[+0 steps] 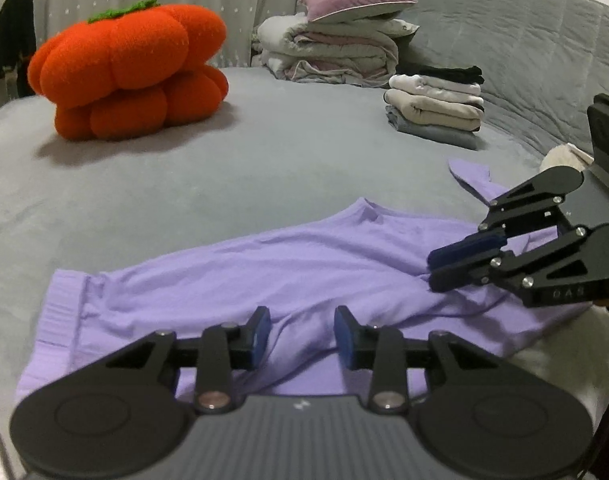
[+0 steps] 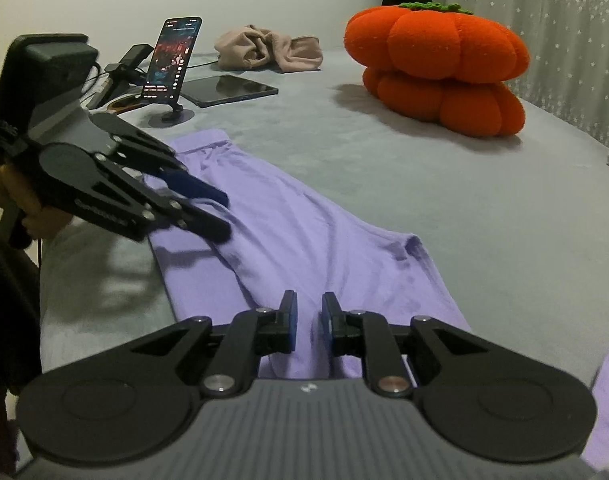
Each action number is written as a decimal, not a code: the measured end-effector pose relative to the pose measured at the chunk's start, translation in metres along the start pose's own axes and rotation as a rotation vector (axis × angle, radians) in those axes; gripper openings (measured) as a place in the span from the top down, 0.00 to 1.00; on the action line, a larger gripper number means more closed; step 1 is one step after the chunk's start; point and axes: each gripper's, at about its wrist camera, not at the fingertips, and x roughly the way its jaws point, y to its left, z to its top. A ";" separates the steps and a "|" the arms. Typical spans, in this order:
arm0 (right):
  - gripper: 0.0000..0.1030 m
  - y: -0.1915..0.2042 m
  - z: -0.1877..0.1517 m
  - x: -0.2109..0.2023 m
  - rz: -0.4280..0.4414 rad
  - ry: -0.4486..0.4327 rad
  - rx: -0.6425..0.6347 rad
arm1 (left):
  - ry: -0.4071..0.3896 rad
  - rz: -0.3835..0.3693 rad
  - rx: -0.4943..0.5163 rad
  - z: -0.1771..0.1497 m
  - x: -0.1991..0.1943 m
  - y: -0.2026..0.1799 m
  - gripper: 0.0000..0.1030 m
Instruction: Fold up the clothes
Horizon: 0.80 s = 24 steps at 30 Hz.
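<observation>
Two claws work over one lilac top [image 1: 264,264] that lies spread flat, lightly wrinkled, on a grey bed [image 1: 264,168]. Left claw [image 1: 302,334]: its two blue-padded fingers stand apart just above the cloth near the hem, with a ridge of fabric showing in the gap and neither pad pressing on it. Right claw [image 2: 307,322]: its fingers are parted more narrowly, low over the other end of the top, also gripping nothing. Whether either claw's tips brush the fabric cannot be told.

One orange pumpkin cushion [image 1: 128,68] with a green stalk sits farther back on the bed, well apart from the top; both views show it.

Only the left wrist view shows one neat stack of folded clothes [image 1: 436,108], pale with a black piece on top, and behind it one heap of folded bedding [image 1: 332,52] with one mauve pillow [image 1: 356,0] resting on it. It also shows the right claw [image 1: 456,260] from the side, over the lilac fabric.

Only the right wrist view shows one lit phone [image 2: 172,64] upright on a stand, one dark tablet [image 2: 228,90] lying flat beside it, and one crumpled beige garment [image 2: 268,52] behind them. It also shows the left claw [image 2: 212,212] from the side, and part of the hand [image 2: 28,204] holding it.
</observation>
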 end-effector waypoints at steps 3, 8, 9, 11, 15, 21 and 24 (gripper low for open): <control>0.75 -0.001 0.002 0.001 0.018 -0.006 0.012 | 0.000 -0.048 0.004 -0.002 -0.004 0.000 0.89; 0.64 -0.001 0.002 -0.003 0.045 -0.012 0.004 | -0.009 -0.132 0.051 -0.010 -0.018 -0.002 0.97; 0.64 0.000 0.002 -0.004 0.051 -0.010 0.001 | -0.003 -0.149 0.062 -0.013 -0.021 -0.003 0.97; 0.62 0.000 0.002 -0.004 0.064 -0.005 -0.005 | 0.016 -0.180 0.087 -0.018 -0.026 -0.005 0.98; 0.62 0.004 0.003 -0.003 0.078 0.006 -0.036 | 0.049 -0.207 0.130 -0.028 -0.033 -0.009 0.98; 0.62 0.009 0.003 0.002 0.053 0.015 -0.109 | 0.051 -0.183 0.131 -0.029 -0.041 -0.004 0.97; 0.62 0.008 0.005 0.002 0.026 0.002 -0.141 | 0.020 -0.169 0.115 -0.029 -0.046 -0.003 0.94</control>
